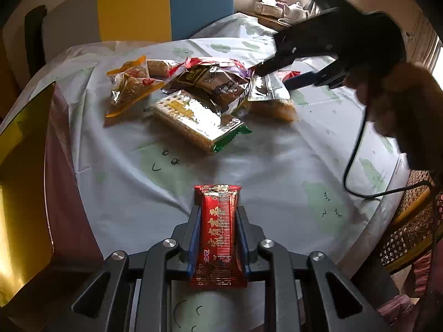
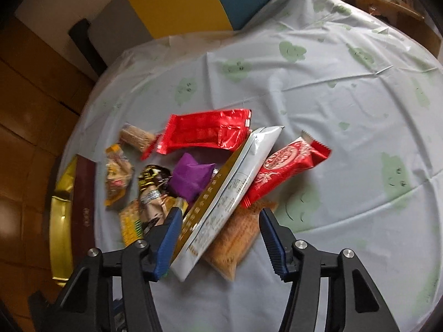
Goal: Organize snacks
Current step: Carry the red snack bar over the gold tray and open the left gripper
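My left gripper (image 1: 218,213) is shut on a red snack packet (image 1: 218,235) with gold lettering, held upright above the pale tablecloth (image 1: 263,160). Beyond it lies a heap of snacks: a green-ended cracker pack (image 1: 193,119), brown packets (image 1: 213,80) and an orange bag (image 1: 127,85). My right gripper (image 2: 220,215) stands open over that heap, straddling a long white packet (image 2: 238,182) and an orange cracker pack (image 2: 238,238) beneath it. The left pad (image 2: 169,238) is at the white packet's edge; the right pad (image 2: 272,243) is clear of it. The right gripper (image 1: 277,77) also shows in the left wrist view.
A gold tray (image 2: 62,221) sits at the table's left edge, also seen as the gold tray (image 1: 22,179). Two red packets (image 2: 205,132), (image 2: 279,171) and a purple one (image 2: 191,179) lie in the heap. A hand (image 1: 387,96), a black cable (image 1: 357,152) and a patterned chair (image 1: 409,221) are on the right.
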